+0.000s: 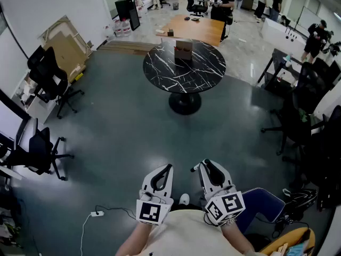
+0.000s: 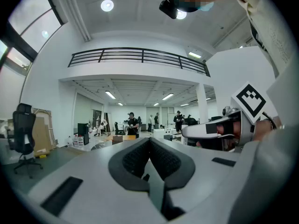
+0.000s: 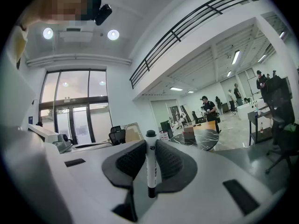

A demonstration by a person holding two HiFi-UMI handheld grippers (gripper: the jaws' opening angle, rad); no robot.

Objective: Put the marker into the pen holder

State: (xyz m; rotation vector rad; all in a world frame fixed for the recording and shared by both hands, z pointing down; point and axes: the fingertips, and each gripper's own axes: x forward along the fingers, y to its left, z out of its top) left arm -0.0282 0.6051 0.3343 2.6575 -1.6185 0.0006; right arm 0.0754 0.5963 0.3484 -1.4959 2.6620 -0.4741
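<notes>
Two handheld grippers sit close in front of the person's body in the head view, the left gripper [image 1: 163,170] and the right gripper [image 1: 206,167] side by side above a bare grey floor [image 1: 117,143]. The right one carries the task's thing: a white marker with a black cap [image 3: 151,164] stands upright between its dark ribbed fingers [image 3: 132,160], which are clamped on the barrel from both sides. The cap pokes out just above the fingertips and the lower end reaches down toward the gripper body. Held upright like that, the marker looks ready to be lowered end-first into an opening, which is probably why it is gripped along its middle.

The left gripper's fingers [image 2: 135,158] are pressed together with nothing between them. It seems to have no part in the carrying and is simply kept level beside its partner.

Well apart from both grippers stands a round black desk with white marble veining [image 1: 160,68]. On it sits a small brown box-like container [image 1: 183,50], most likely the pen holder; its opening cannot be made out from here. The same container shows far off in the right gripper view [image 3: 188,133], roughly in line with the marker, so the gripper appears aimed at it. The task is barely started: the whole stretch of floor has to be crossed before any placing.
</notes>
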